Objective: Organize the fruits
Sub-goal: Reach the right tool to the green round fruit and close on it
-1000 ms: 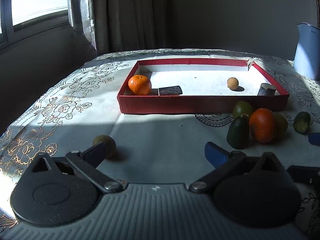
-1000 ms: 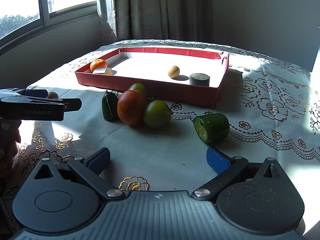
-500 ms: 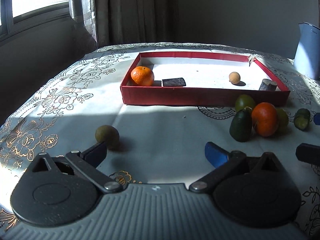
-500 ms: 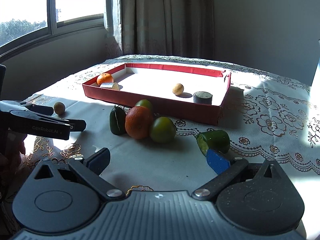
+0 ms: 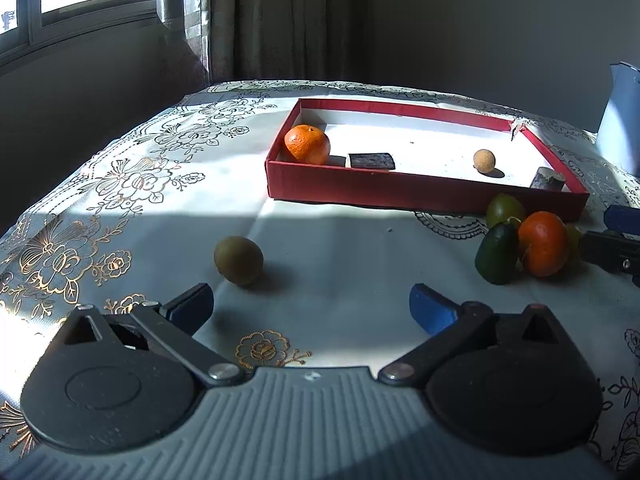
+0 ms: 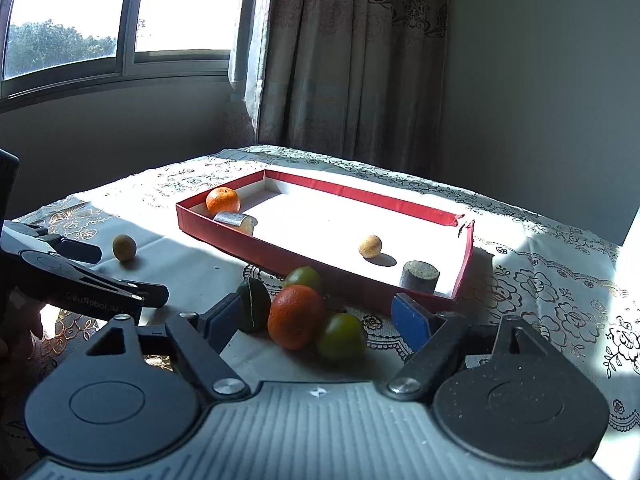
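Note:
A red tray (image 5: 400, 196) (image 6: 320, 268) on the flowered tablecloth holds an orange (image 5: 307, 144) (image 6: 223, 200), a small tan ball (image 5: 484, 159) (image 6: 370, 246) and two dark cut pieces. In front of it lie an orange (image 5: 543, 243) (image 6: 296, 316), green fruits (image 6: 343, 336) (image 6: 304, 278) and a dark green piece (image 5: 497, 253) (image 6: 253, 309). A brownish-green fruit (image 5: 238, 260) (image 6: 124, 247) lies alone at the left. My left gripper (image 5: 312, 308) is open and empty, just short of that fruit. My right gripper (image 6: 316, 320) is open and empty, above the fruit cluster.
A pale blue jug (image 5: 620, 116) stands at the table's right edge. Curtains and a window are behind the table. The left gripper shows at the left of the right wrist view (image 6: 92, 280); the right gripper's fingers (image 5: 616, 240) show at the right of the left wrist view.
Both grippers have lifted and pulled back, so the table looks farther away. The right gripper has moved over the fruit cluster. No fruit has moved.

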